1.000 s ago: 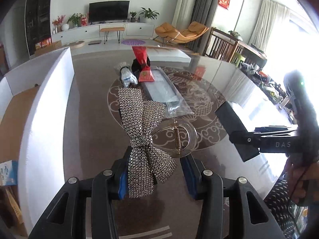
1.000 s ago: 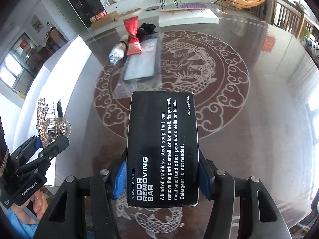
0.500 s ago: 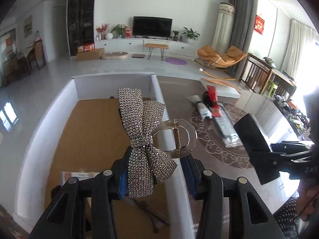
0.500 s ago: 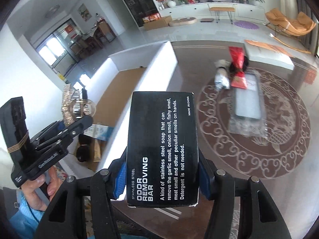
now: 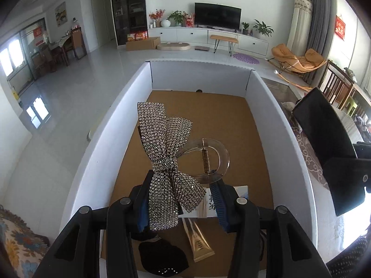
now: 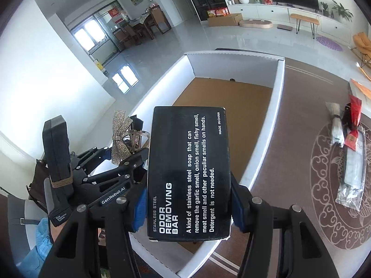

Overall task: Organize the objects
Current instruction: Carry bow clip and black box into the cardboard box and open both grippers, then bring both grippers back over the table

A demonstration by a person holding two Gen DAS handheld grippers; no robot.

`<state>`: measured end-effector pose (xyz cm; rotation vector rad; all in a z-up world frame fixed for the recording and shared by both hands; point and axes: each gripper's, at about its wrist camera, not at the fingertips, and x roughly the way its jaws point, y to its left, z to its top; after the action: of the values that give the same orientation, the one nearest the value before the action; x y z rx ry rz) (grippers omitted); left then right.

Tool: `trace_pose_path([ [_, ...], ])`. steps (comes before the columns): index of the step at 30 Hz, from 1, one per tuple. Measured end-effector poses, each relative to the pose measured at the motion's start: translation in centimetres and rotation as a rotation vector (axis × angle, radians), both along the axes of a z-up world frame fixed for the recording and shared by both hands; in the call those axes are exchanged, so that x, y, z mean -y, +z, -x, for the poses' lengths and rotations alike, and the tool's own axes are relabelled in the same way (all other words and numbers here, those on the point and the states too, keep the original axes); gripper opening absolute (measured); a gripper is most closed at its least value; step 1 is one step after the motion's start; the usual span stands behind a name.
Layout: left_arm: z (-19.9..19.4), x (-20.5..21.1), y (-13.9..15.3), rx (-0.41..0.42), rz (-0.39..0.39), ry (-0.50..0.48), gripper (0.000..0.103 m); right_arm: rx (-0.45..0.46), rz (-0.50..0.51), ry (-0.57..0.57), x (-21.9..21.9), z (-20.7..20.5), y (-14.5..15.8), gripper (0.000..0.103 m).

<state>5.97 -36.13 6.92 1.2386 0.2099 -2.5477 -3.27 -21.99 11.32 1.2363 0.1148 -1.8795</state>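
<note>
The left gripper [image 5: 180, 199] pinches a sparkly bow hair clip [image 5: 165, 159] with a clear plastic loop and a metal spring. It tilts down over the white box [image 5: 97, 157], whose floor is brown cardboard. The right gripper [image 6: 189, 210] squeezes a smooth black soap carton [image 6: 189, 173], at 3 o'clock from the left one, tilted down too.

Two wrist fisheyes looking steeply down, close over one box

Both are sharing the white-walled, brown-floored cardboard box [image 5: 262, 120] [image 6: 276, 106].
</note>
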Motion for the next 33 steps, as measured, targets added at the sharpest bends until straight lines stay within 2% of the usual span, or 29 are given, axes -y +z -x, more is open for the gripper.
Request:
trace_pose_path([
  [3,0.5,0.5,-1.0,0.045,0.018,0.031,0.049,0.018,-0.043,0.041,1.9,-0.7,-1.7,0.061],
  [4,0.5,0.5,-1.3,0.054,0.039,0.050,0.062,0.019,-0.052,0.041,2.1,-0.9,-2.1,0.063],
  [6,0.4,0.0,-1.1,0.036,0.076,0.086,0.079,0.019,-0.034,0.012,1.4,-0.9,-2.4,0.075],
  [8,-0.2,-0.8,-0.2,-0.023,0.079,0.088,0.080,-0.035,-0.012,-0.039,-0.6,-0.9,-1.8,0.079],
  [10,-0.4,-2.4,0.8,-0.078,0.046,0.067,0.080,-0.141,-0.013,-0.118,-3.8,-0.8,-0.9,0.085],
  [12,-0.4,-5.1,1.6,-0.129,-0.009,0.014,0.080,-0.229,-0.019,-0.234,-8.3,-0.6,-0.6,0.098],
  [15,0.1,-11.4,2.8,-0.170,-0.081,-0.141,0.081,-0.280,-0.067,-0.432,-16.2,0.6,-2.2,0.101],
  [17,0.6,-16.8,3.0,-0.169,-0.122,-0.268,0.089,-0.293,-0.140,-0.572,-21.9,1.4,-4.7,0.101],
  [18,0.9,-19.5,2.8,-0.160,-0.143,-0.329,0.098,-0.291,-0.185,-0.637,-24.8,1.7,-6.3,0.101],
  [19,1.2,-22.2,2.3,-0.149,-0.164,-0.383,0.103,-0.277,-0.225,-0.687,-27.6,2.1,-7.9,0.101],
  [22,3.4,-28.9,-1.0,-0.086,-0.180,-0.477,0.103,-0.183,-0.302,-0.826,-35.3,3.4,-12.0,0.101],
  [25,7.1,-32.9,-5.5,-0.006,-0.115,-0.444,0.103,-0.121,-0.329,-0.882,-40.1,4.6,-14.2,0.101],
  [29,10.9,-33.8,-9.9,0.046,-0.079,-0.353,0.103,-0.118,-0.320,-0.876,-42.0,5.3,-15.1,0.101],
  [33,12.6,-33.6,-11.2,0.044,-0.058,-0.300,0.103,-0.148,-0.298,-0.845,-41.9,5.8,-14.8,0.101],
])
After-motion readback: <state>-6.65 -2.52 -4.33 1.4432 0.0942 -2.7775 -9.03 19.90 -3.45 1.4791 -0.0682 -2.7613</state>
